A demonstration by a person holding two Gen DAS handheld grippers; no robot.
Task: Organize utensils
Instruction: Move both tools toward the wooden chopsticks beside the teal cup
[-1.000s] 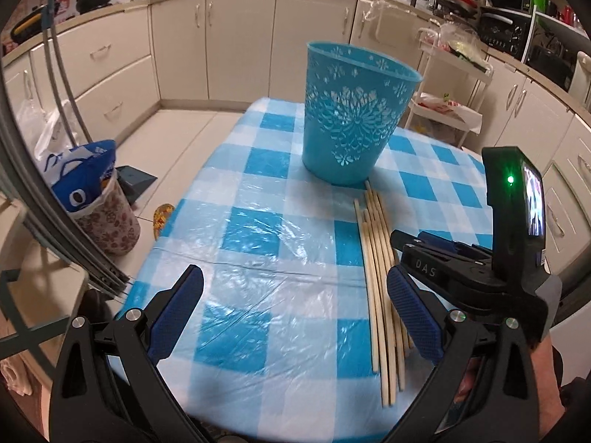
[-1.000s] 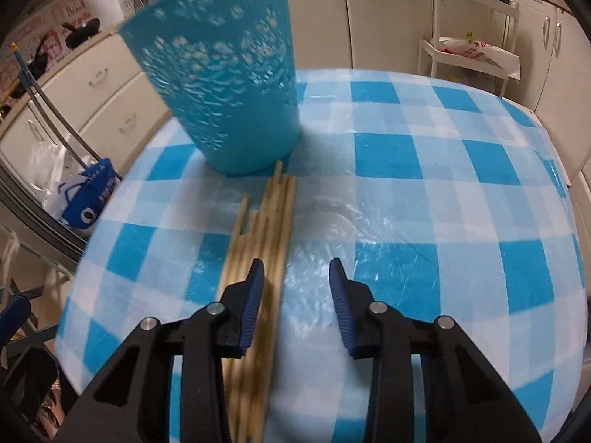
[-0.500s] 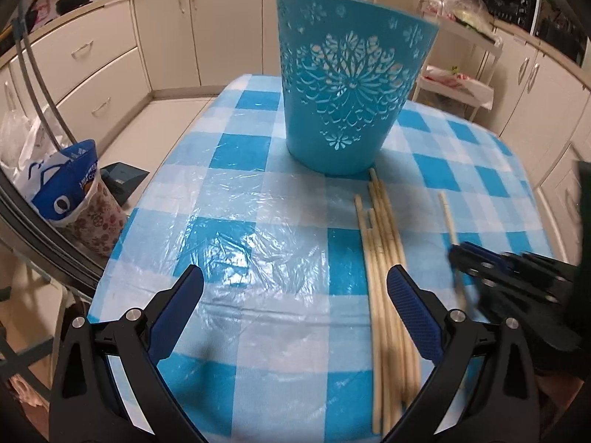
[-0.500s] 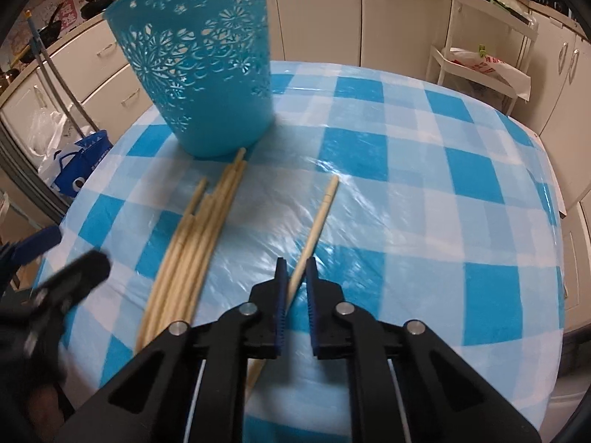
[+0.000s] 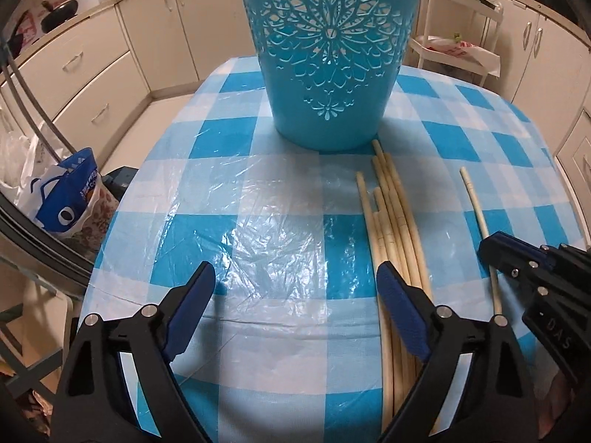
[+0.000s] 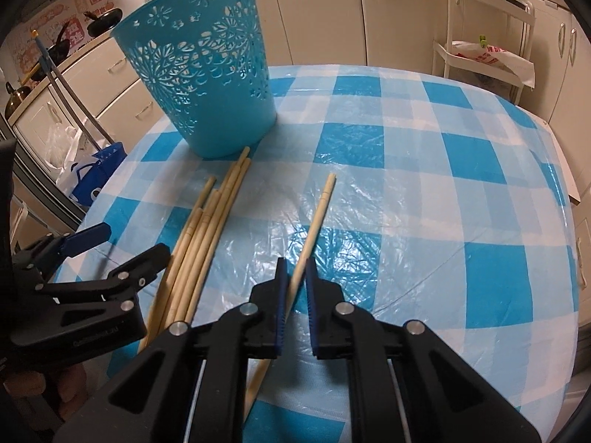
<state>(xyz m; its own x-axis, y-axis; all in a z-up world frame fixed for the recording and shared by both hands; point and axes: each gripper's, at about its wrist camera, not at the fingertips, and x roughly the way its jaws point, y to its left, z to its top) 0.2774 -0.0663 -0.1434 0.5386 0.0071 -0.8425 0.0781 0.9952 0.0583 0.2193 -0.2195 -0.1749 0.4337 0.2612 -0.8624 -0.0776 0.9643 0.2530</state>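
My right gripper (image 6: 294,269) has just closed and now pinches a single chopstick (image 6: 317,210), pulled clear of the bundle (image 6: 207,221) on the checked cloth; my left gripper (image 5: 295,295) has dropped toward that bundle, jaws spread but narrowing, nothing between them; next I'd drop it into the blue basket (image 6: 199,74)

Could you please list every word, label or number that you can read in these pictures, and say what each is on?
"DAS": embossed on the right gripper body, left wrist view.
Embossed line on the left gripper body: too blurred to read.
Pink wall stickers with characters: too blurred.
Blue bag print and red print on the white bag: illegible.
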